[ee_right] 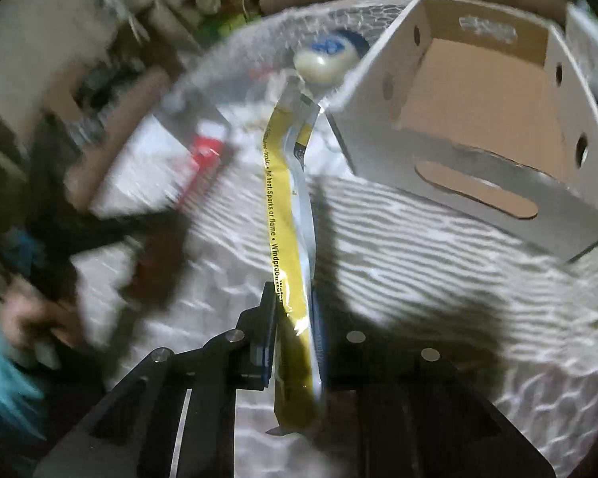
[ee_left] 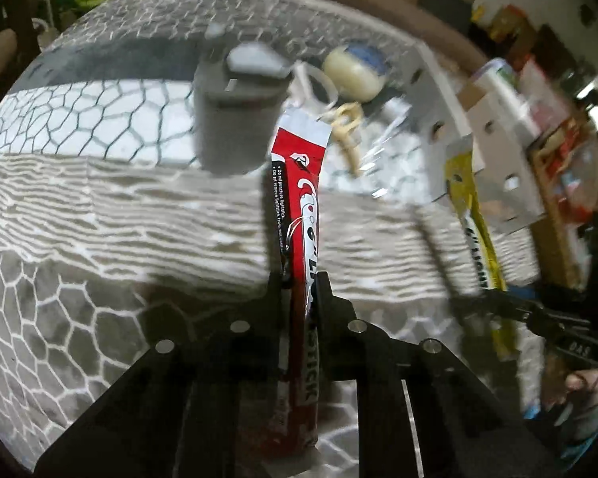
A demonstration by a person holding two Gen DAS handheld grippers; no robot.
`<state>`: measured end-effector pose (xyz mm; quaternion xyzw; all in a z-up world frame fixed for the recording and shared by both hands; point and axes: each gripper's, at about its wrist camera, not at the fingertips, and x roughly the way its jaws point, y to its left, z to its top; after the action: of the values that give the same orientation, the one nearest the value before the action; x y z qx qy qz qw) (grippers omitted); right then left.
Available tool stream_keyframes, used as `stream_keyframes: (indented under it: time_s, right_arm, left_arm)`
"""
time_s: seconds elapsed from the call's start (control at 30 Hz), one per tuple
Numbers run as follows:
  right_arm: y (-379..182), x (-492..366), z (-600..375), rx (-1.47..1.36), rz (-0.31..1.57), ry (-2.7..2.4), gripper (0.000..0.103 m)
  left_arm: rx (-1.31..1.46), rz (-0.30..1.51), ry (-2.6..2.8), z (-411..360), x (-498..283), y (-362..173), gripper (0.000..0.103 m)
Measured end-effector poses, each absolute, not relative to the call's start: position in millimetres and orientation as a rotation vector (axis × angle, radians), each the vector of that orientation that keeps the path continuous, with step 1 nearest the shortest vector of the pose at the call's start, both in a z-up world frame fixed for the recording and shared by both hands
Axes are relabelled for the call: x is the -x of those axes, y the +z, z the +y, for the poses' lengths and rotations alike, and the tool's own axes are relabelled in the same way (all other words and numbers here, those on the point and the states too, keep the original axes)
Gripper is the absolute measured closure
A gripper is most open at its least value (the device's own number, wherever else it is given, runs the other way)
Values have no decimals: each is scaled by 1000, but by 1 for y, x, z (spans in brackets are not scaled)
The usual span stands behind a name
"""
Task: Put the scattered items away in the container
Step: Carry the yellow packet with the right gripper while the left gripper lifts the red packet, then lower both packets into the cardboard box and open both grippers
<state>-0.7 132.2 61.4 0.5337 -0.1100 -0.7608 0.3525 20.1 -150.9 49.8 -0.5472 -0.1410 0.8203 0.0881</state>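
My left claw (ee_left: 301,283) is clamped tight on a long red foil lightstick packet (ee_left: 299,215), lifted above the patterned grey-and-white blanket (ee_left: 99,215). My right claw (ee_right: 295,302) pinches a matching yellow foil lightstick packet (ee_right: 285,215), just beside the empty white cardboard box (ee_right: 478,183)

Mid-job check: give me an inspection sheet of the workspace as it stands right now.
Surface: grey-and-white web-patterned cloth, rumpled.
Job's things: red lightstick packet and yellow lightstick packet, both gripped; white cardboard box open, inside looks bare.
Clutter: grey lidded canister, cream round jar, beige scissors, on the cloth.
Grippers: left gripper shut on the red packet; right gripper shut on the yellow packet.
Cables: nothing seen.
Surroundings: blurred boxes beyond.
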Motion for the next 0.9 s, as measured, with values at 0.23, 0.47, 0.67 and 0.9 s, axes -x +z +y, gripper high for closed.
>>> stream_keyframes:
  time_s: [0.23, 0.47, 0.67, 0.9]
  right_arm:
    - [114, 16, 170, -1203, -615, -1985, 87]
    - [154, 56, 210, -1118, -699, -2242, 87]
    - [139, 99, 226, -1214, -752, -2272, 87]
    - [108, 140, 265, -1346, -806, -2301, 87]
  left_arm:
    - [1435, -496, 2395, -119, -6, 115, 89]
    - [1361, -537, 2337, -51, 59, 150, 88]
    - [1402, -455, 2335, 14, 120, 150, 88]
    - [1525, -384, 2328, 55, 169, 114, 88]
